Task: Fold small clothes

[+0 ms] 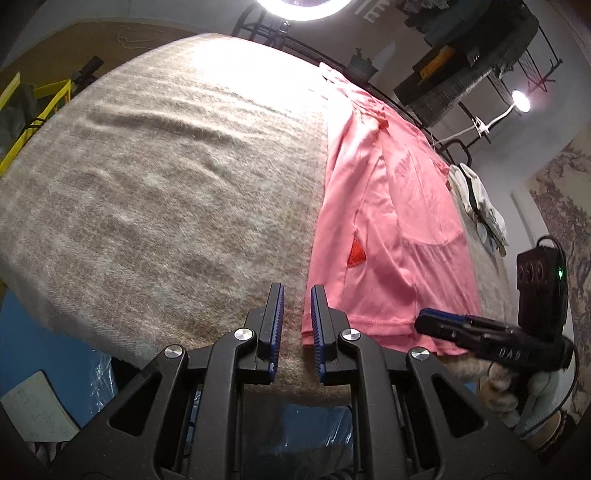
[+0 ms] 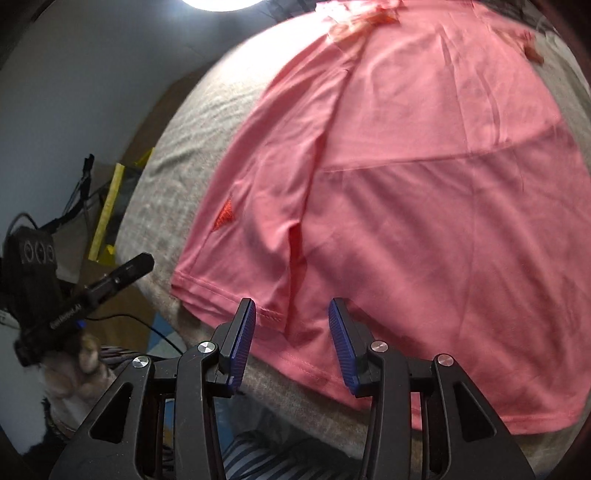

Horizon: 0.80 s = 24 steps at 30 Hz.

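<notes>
Two hand-held grippers, each black with blue ribbed pads, hover over a table. Seen from its own wrist camera, the left gripper (image 1: 297,310) has its jaws a narrow gap apart, with nothing between them. It hangs over the near edge of a beige fuzzy blanket (image 1: 155,177) that covers the table, just beside the lower left corner of a pink garment (image 1: 391,221). The right pad sits close to that corner's hem, though contact cannot be confirmed.

From the right wrist camera, the right gripper (image 2: 291,332) has its jaws clearly apart. They stand on either side of a folded edge at the near hem of the pink garment, without pressing on the cloth. The picture is slightly blurred.

The pink garment lies spread flat on the blanket, along the right part of the table as the left camera sees it. One side is already folded over the middle, leaving a long crease down its length. A small red triangular patch (image 2: 225,216) shows near the folded side.

Each camera also catches the other gripper from the side, held in a hand (image 2: 85,373). Striped fabric (image 2: 251,454), apparently the person's clothing, shows below the table edge.

Farther out, a white cloth item (image 1: 476,206) lies at the far right of the table. A bright ring light (image 1: 303,7) glares above, and a small lamp (image 1: 521,100) shines beside cluttered dark shelves (image 1: 476,51).
</notes>
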### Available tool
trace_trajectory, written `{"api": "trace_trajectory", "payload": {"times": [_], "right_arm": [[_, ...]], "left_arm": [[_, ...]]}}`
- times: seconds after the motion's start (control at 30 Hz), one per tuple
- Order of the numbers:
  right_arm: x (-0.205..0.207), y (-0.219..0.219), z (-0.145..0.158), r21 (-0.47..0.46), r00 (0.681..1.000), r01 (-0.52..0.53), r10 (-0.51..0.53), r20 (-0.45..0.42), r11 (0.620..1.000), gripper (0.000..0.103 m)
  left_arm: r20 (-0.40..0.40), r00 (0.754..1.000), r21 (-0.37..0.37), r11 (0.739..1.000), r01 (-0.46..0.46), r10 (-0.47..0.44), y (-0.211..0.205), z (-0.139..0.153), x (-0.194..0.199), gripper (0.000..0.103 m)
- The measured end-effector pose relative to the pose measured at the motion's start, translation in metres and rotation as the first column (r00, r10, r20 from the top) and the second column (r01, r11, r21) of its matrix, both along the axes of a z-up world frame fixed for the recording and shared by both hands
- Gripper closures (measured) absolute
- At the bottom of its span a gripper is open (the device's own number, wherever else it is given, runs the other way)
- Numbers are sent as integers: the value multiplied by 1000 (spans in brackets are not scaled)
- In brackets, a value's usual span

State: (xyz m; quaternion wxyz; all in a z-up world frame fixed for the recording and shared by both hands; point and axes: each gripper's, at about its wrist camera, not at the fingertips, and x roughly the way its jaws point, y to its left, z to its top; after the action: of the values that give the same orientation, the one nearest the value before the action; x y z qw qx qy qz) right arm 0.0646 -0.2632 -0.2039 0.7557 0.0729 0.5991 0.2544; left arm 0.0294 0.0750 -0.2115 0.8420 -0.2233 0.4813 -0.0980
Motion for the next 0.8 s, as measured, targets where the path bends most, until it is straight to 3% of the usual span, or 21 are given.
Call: {"api": "trace_trajectory", "payload": {"times": [0.03,0.07,0.1,0.27,0.37,0.43,0.57,0.67,0.8], "right_arm": [[1,3,1,-6,1000,-12,12,12,1000,70],[0,6,0,8,1000,-30,30,9,1000,88],[-1,9,-2,30,999,-43,44,-6,999,100],[-7,13,-5,141,998,-28,34,-46,990,102],[-17,-5,22,255,999,-21,31,-36,967,102],[-18,-9,28,212,1000,-20,20,1,977,102],[-12,-3,3,192,998,0,12,-64,981,102],[-11,6,-4,129,998,-29,37,-58,991,102],[-16,11,-7,41,998,-49,51,-48,998,101]], "left_arm": [[1,1000,-1,1000,-2,2,0,0,1,89],[1,1000,0,1000,-1,1,-1,0,2,88],[1,1000,3,1000,0,0,-2,-1,2,87],[1,1000,5,1000,4,-4,-4,0,2,86],[-1,1000,-14,1000,-2,2,-5,-3,2,65],[-23,1000,-18,1000,6,-6,-10,-9,6,64],[-48,998,0,999,43,-43,-26,-16,12,64],[-47,996,114,990,82,-78,-44,-17,13,64],[-8,995,212,972,99,-100,-55,-11,6,64]]}}
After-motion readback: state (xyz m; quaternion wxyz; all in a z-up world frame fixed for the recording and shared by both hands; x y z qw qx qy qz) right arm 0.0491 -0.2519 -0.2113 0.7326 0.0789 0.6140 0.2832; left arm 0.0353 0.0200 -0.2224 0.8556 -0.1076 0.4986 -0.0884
